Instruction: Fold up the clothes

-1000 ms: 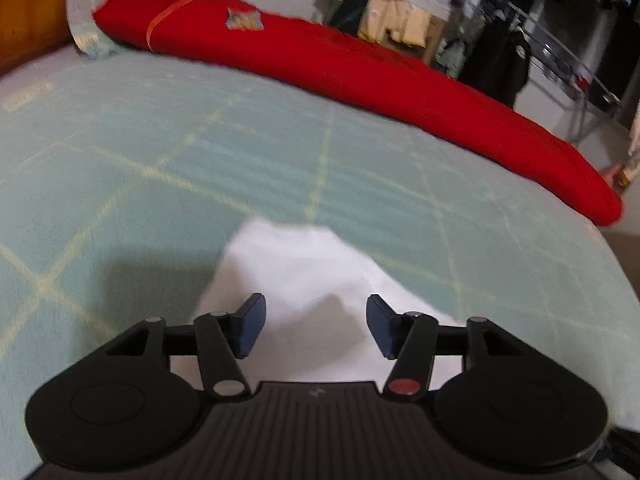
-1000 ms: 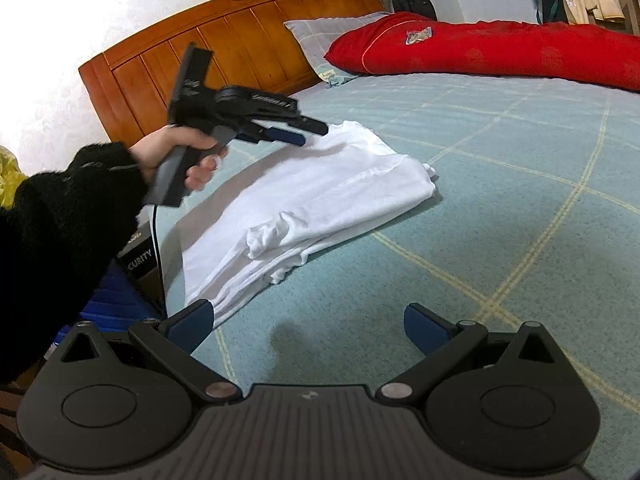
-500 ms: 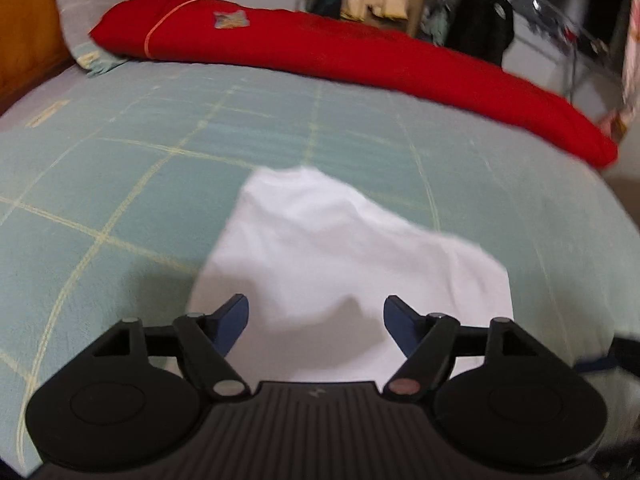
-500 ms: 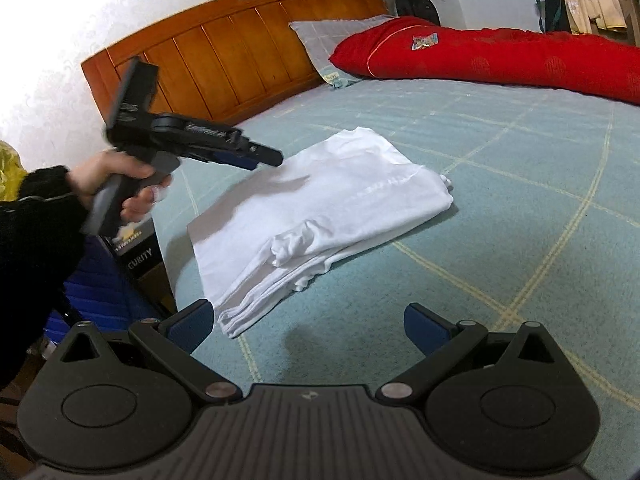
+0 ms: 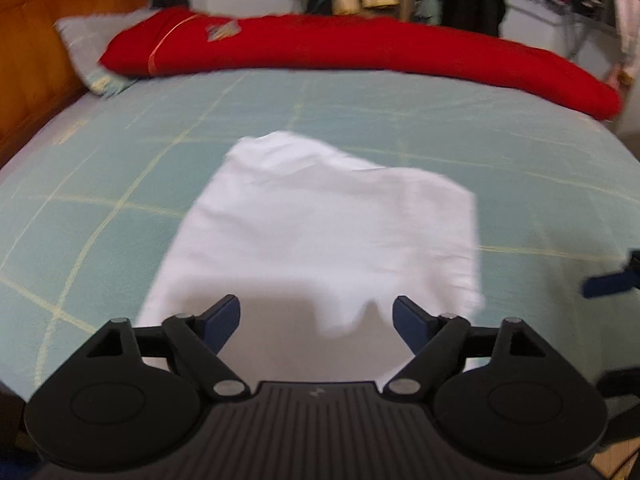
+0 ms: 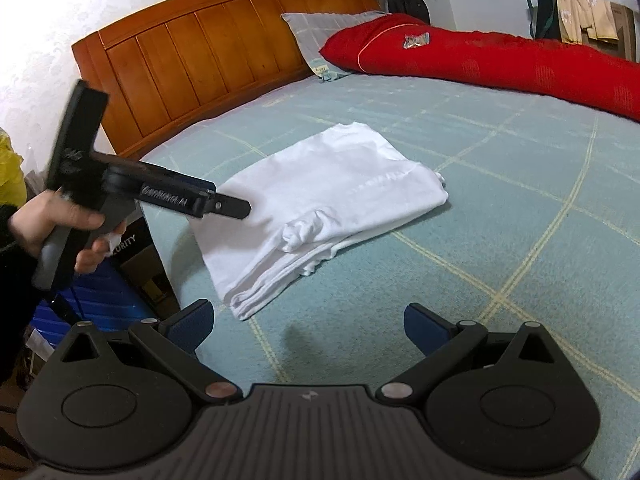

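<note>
A white garment (image 6: 320, 196) is lying folded into a layered rectangle near the bed (image 6: 520, 260) edge, folding apparently almost done. The left gripper (image 5: 316, 320), its jaws just having been opening, and the right gripper (image 6: 308, 324) are hovering spread, empty. A red bolster (image 6: 500, 68) is lying well clear.

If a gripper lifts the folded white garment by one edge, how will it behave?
The garment probably sags and unfolds: its layers lie loose and a bunched bit pokes out. It looks thin, so likely light. On the bedspread it would likely wrinkle rather than slide.
</note>
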Motion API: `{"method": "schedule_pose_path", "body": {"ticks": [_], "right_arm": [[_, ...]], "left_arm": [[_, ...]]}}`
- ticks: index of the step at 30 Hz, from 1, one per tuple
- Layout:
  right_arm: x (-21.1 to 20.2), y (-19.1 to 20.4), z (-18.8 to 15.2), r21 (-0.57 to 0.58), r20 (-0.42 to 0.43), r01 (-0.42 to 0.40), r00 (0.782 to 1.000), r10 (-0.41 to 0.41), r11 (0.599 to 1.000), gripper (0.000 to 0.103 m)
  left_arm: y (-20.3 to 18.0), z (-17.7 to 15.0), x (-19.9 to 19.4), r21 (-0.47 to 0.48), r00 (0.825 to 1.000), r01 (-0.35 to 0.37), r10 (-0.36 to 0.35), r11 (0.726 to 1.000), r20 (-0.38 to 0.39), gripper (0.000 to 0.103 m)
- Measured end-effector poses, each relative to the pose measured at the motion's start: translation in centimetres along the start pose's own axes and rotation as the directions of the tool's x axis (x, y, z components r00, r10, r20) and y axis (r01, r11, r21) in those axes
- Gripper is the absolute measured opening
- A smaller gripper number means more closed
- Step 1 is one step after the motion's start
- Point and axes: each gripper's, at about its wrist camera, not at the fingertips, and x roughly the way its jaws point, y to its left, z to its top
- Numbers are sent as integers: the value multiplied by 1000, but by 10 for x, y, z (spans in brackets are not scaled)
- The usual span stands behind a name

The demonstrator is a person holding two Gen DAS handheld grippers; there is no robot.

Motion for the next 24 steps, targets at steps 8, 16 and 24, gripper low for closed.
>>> {"method": "schedule_pose_path", "body": {"ticks": [8, 16, 24], "right_arm": [[-13, 5, -5, 0, 10, 5, 1000, -5, 1000, 103], [-21, 3, -6, 14, 30, 23, 999, -23, 1000, 103], [-20, 3, -10, -2, 13, 42, 999, -42, 999, 103]], "left_arm": [[-19, -36, 10, -69, 999, 1, -5, 998, -54, 85], [-25, -8, -8, -72, 998, 32, -27, 997, 63, 89], [-48, 1, 29, -39, 998, -47, 49, 998, 47, 89]]}}
